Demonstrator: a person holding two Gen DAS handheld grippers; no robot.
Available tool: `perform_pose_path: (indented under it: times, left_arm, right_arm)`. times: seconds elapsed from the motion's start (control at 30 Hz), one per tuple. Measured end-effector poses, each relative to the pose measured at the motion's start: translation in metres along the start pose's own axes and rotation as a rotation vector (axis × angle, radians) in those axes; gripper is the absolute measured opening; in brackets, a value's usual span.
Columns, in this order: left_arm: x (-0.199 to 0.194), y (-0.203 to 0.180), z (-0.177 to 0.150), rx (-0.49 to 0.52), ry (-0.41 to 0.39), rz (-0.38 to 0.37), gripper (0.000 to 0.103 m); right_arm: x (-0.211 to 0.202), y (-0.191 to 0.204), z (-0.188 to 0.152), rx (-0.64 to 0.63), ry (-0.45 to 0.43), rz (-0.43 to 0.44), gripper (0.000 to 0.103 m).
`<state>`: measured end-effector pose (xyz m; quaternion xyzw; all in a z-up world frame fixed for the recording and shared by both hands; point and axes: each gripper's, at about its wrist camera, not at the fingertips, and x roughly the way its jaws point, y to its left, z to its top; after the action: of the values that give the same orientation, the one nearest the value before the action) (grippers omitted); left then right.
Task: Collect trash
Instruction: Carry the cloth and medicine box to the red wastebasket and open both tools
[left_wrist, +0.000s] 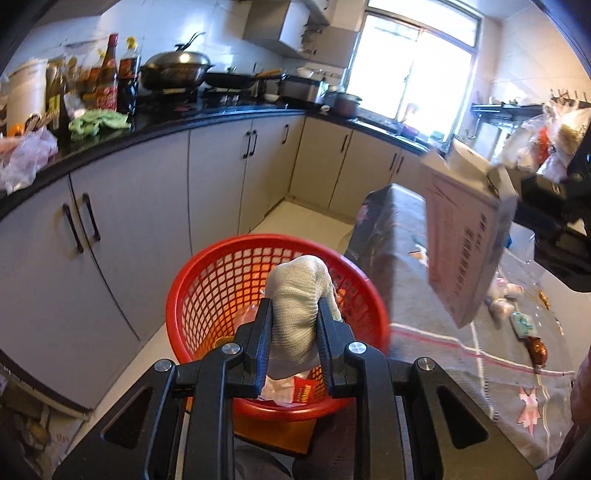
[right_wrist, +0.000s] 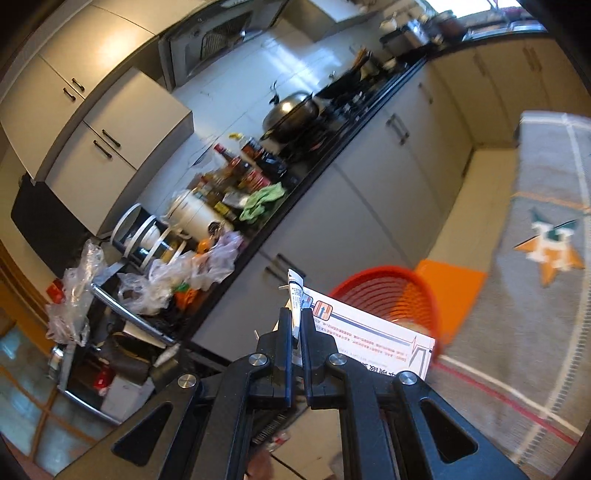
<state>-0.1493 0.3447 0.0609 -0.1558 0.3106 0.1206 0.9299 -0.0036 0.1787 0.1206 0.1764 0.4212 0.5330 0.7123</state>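
My left gripper is shut on a crumpled grey-white cloth and holds it over the red mesh basket, which has wrappers at its bottom. In the same view the white cardboard box hangs at the right above the table, held by the right gripper's black body. My right gripper is shut on an edge flap of that white printed box; its fingers pinch the thin card. The red basket lies beyond the box in the right wrist view.
A grey patterned tablecloth covers the table at the right, with small wrappers on it. Grey cabinets under a black counter run along the left, crowded with bottles, pans and plastic bags. An orange stool stands by the basket.
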Motion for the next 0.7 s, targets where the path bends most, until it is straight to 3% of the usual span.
perform_pose_path:
  times: [0.13,0.3,0.37,0.4,0.43,0.5,0.53,0.57,0.7]
  left_arm:
    - [0.012,0.006,-0.005,-0.005,0.015,0.039,0.022]
    - [0.018,0.011,-0.007,-0.005,0.027,0.057,0.022]
    - [0.018,0.013,-0.007,-0.006,0.024,0.064,0.025]
    - [0.018,0.013,-0.006,-0.007,0.025,0.066,0.033]
    - [0.017,0.013,-0.006,-0.009,0.024,0.066,0.038]
    - [0.015,0.012,-0.005,-0.019,0.012,0.068,0.049]
    - [0.014,0.012,-0.005,-0.02,0.008,0.069,0.049]
    - [0.013,0.011,-0.005,-0.018,0.007,0.07,0.049]
    - [0.008,0.008,-0.004,-0.022,0.001,0.067,0.049]
  right_arm:
    - [0.034,-0.008,0.005,0.037,0.035,0.058,0.006]
    - [0.06,-0.027,0.005,0.089,0.053,0.062,0.008]
    - [0.062,-0.036,0.006,0.106,0.052,0.043,0.009]
    - [0.064,-0.04,0.006,0.114,0.052,0.033,0.009]
    - [0.063,-0.044,0.006,0.12,0.054,0.032,0.013]
    - [0.06,-0.048,0.006,0.132,0.057,0.032,0.038]
    - [0.057,-0.049,0.006,0.137,0.047,0.028,0.06]
    - [0.054,-0.048,0.006,0.134,0.032,0.022,0.065]
    - [0.039,-0.039,0.006,0.089,0.013,0.016,0.065]
